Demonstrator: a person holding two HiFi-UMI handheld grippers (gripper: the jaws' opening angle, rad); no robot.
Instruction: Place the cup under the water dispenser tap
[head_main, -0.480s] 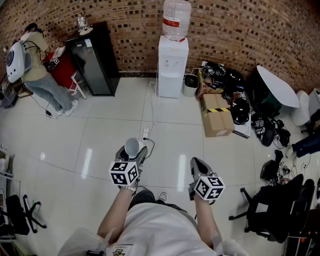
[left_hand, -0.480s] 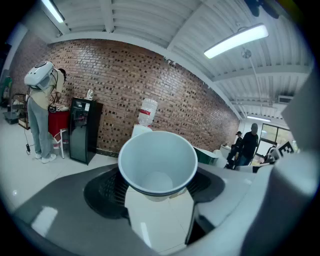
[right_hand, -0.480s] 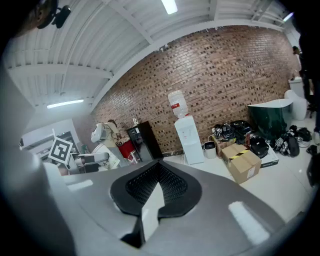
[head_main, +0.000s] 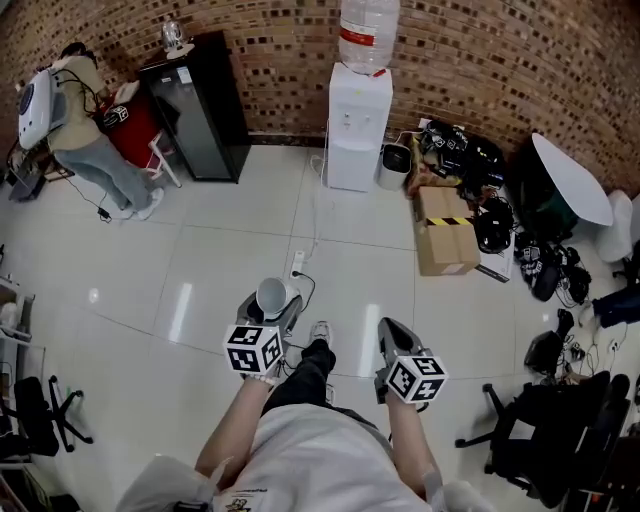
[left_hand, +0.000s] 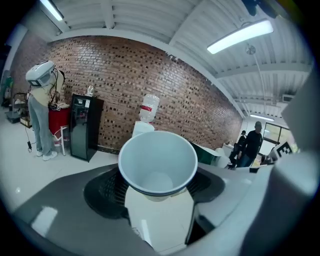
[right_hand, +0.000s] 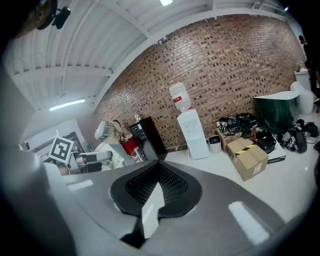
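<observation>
A white paper cup (head_main: 271, 295) (left_hand: 158, 162) stands upright between the jaws of my left gripper (head_main: 272, 302) (left_hand: 159, 186), which is shut on it; its inside looks empty. My right gripper (head_main: 391, 335) (right_hand: 159, 186) is shut with nothing in it, its jaw tips together. The white water dispenser (head_main: 358, 128) (left_hand: 141, 127) (right_hand: 193, 135), with a clear bottle on top, stands against the brick wall well ahead across the tiled floor. In the left gripper view the cup hides most of the dispenser.
A black cabinet (head_main: 198, 110) stands left of the dispenser, with a person (head_main: 85, 130) bending at a red stand beyond it. A small bin (head_main: 394, 165), a cardboard box (head_main: 446, 232) and dark bags (head_main: 480, 175) lie right of it. A power strip with its cable (head_main: 298, 263) lies on the floor ahead. Office chairs (head_main: 545, 425) stand at right.
The whole view has shifted slightly: the dispenser and wall sit a little further right and up. A leg and shoe now show between the grippers. Both grippers hold as before.
</observation>
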